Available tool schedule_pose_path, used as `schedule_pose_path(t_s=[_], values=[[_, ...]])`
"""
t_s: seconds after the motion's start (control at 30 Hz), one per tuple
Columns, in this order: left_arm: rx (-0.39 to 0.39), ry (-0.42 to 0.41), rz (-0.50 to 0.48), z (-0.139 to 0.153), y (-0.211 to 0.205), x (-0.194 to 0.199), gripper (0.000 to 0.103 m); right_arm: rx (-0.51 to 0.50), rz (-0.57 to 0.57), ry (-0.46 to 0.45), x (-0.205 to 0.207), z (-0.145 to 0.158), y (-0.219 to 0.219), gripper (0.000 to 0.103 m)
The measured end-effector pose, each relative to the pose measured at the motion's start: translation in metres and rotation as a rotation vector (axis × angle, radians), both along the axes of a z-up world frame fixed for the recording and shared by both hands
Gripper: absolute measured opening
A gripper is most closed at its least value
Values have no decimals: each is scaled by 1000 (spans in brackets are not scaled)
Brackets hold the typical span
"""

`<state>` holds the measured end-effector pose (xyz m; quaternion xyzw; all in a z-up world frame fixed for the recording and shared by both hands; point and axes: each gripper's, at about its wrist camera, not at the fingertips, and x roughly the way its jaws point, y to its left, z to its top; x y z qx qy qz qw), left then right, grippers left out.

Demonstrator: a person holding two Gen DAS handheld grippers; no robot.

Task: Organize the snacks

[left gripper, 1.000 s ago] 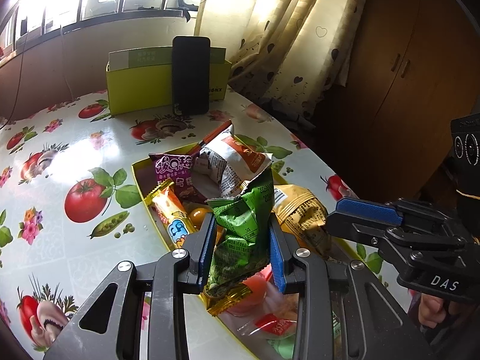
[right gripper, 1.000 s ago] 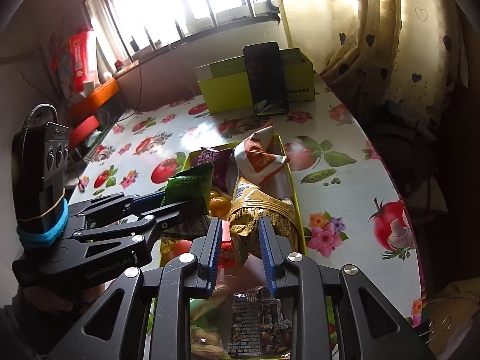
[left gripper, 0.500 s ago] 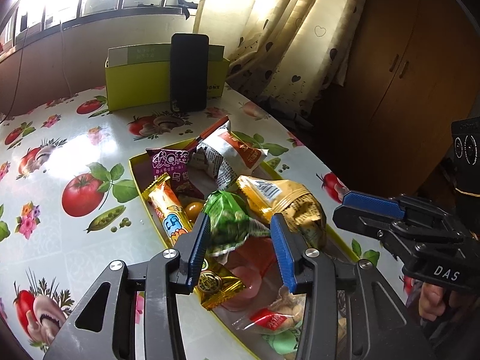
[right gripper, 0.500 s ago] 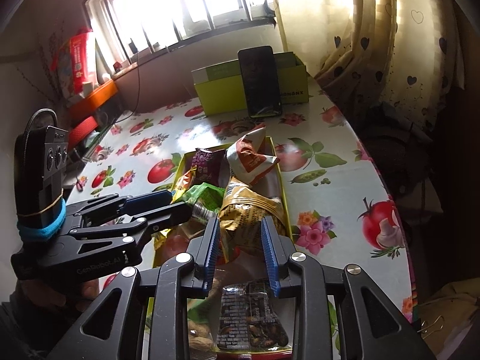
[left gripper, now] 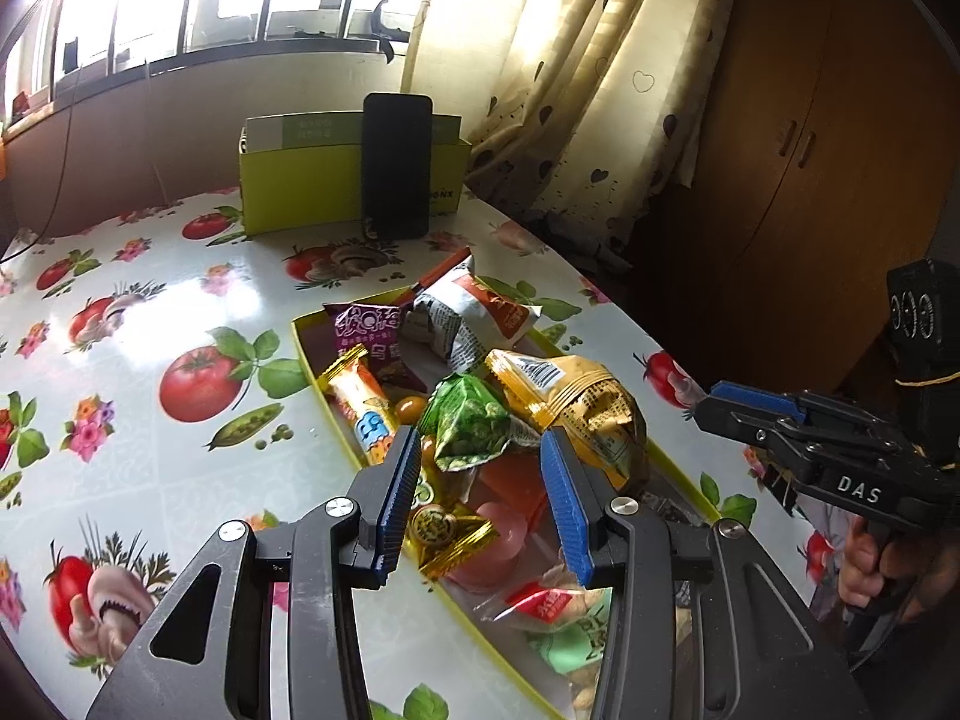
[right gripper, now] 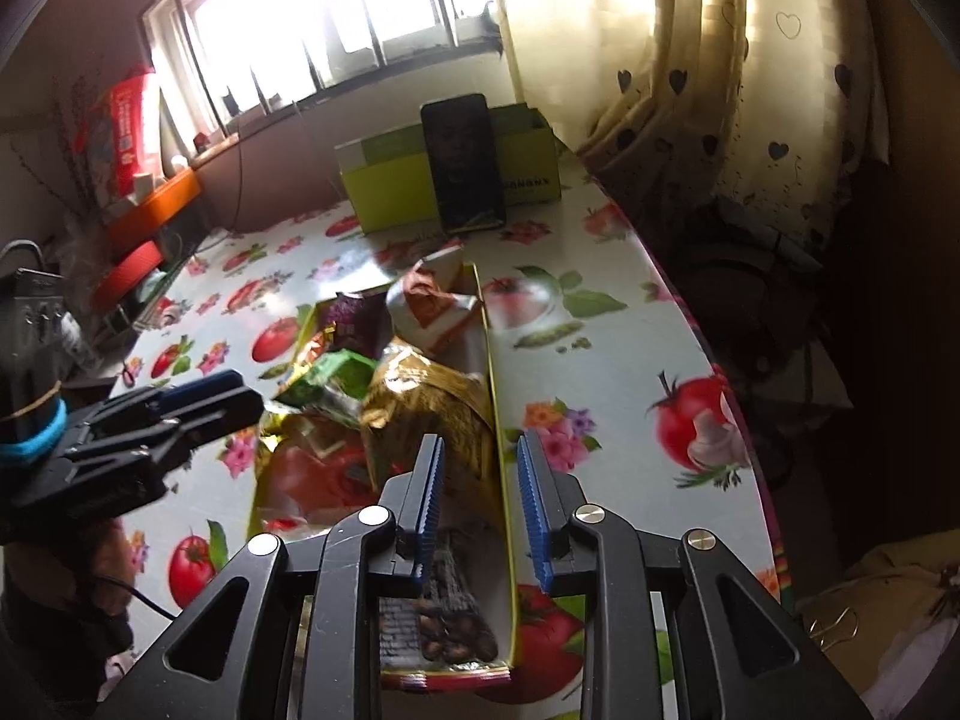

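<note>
Sunlit tabletop (left gripper: pixel 150 276) in fruit-print oilcloth is carrying a yellow tray (left gripper: pixel 303 339) already piled with snack packets (left gripper: pixel 474 426) at centre frame; none are lying loose outside it, so the sorting looks nearly done. Left hand-held gripper (left gripper: pixel 474 498) is hovering released over the green packet; right hand-held gripper (right gripper: pixel 480 498) is closing, straddling the tray's right wall, not yet pinching it.

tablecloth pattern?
White tablecloth printed with red tomatoes, mushrooms, green pea pods and small pink flowers. Left wrist view shows it best.
</note>
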<state>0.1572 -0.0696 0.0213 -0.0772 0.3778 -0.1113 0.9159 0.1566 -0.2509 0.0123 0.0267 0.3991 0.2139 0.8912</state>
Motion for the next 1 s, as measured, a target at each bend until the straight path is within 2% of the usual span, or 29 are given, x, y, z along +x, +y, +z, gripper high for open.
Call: schedule_pose_path(t_s=[0.23,0.57,1.0], values=[[16,3,12,-2,-4,-14,43,-32,30,11,-13,-6,11,22],[54,-5,18,0,-11,-37,43,-67,87,-20,-39,2,30,23],[79,2,18,-1,-18,-59,43,-95,119,-37,-64,3,44,31]])
